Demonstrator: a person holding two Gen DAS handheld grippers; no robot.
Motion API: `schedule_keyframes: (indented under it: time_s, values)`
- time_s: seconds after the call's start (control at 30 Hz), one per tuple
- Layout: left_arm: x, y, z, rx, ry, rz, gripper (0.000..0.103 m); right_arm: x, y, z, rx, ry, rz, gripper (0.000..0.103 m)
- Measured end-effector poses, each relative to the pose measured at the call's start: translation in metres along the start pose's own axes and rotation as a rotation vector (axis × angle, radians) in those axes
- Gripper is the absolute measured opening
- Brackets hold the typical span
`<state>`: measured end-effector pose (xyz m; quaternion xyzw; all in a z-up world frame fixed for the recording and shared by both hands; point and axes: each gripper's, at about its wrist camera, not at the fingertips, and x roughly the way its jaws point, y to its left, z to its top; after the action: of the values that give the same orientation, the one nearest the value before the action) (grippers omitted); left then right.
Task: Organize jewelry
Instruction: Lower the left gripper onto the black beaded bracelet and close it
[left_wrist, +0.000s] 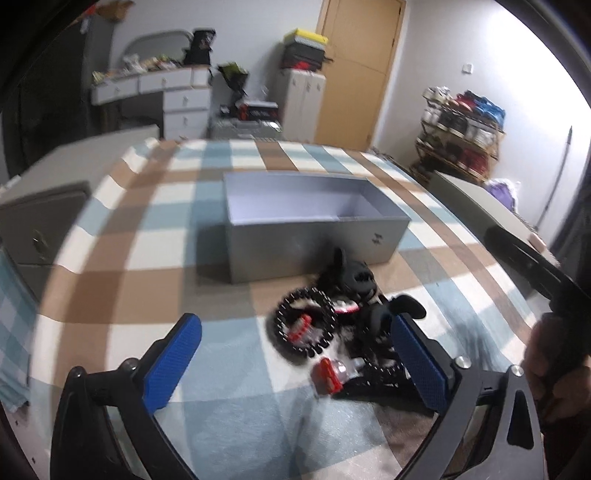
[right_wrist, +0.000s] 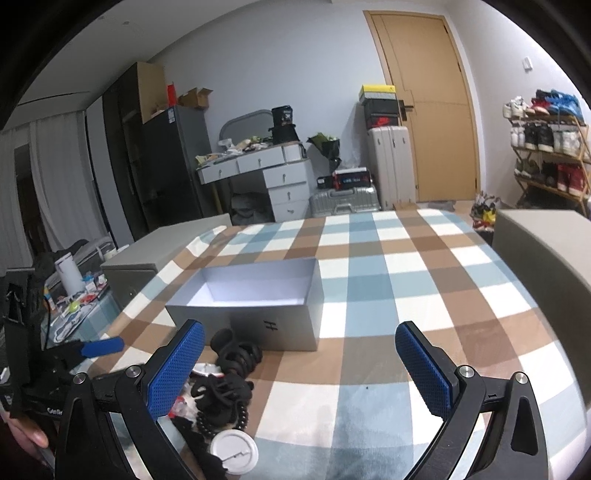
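- The left tongs, with blue textured pads on black arms, stand spread wide over the checked blue, brown and white cloth covering the tabletop; nothing is pinched between them.
- The heap of jewelry lies on the cloth between the pads, nearer the right-hand pad: a ring of black beads with red and white pieces inside it, a small red and clear item at the near edge, and black loops and bands piled behind. The left wrist view is blurred, so finer detail cannot be told.
- The right tongs are also spread wide and empty, above bare cloth beside the heap.
- In the right wrist view, the black bands and a string of dark beads sit by the left-hand pad, with a round white lid-like disc nearest the camera.
- Just behind the heap stands an open grey rectangular box, its pale inside empty.
- Beyond the tabletop are a white drawer desk, pale suitcases, a tan wooden door and a rack of shoes.
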<state>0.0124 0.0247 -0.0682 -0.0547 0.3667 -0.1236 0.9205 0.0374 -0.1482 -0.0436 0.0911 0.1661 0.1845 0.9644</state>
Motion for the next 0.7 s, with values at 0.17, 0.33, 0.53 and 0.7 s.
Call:
schedule_keyframes:
  time_s: [0.17,0.33,0.53,0.7]
  values:
    - [0.01,0.009,0.003,-0.048,0.047,-0.086,0.092,0.004,-0.005,-0.004,0.035,-0.013,0.018,0.103]
    - [0.023,0.013,0.007,-0.056,0.112,-0.2,0.085,0.007,-0.009,-0.005,0.077,-0.015,0.033,0.103]
    - [0.034,0.017,0.009,-0.07,0.162,-0.25,0.084,0.009,-0.014,-0.008,0.113,0.007,0.037,0.103]
    - [0.037,0.023,0.012,-0.086,0.184,-0.265,0.064,0.012,-0.018,-0.009,0.129,0.026,0.035,0.103]
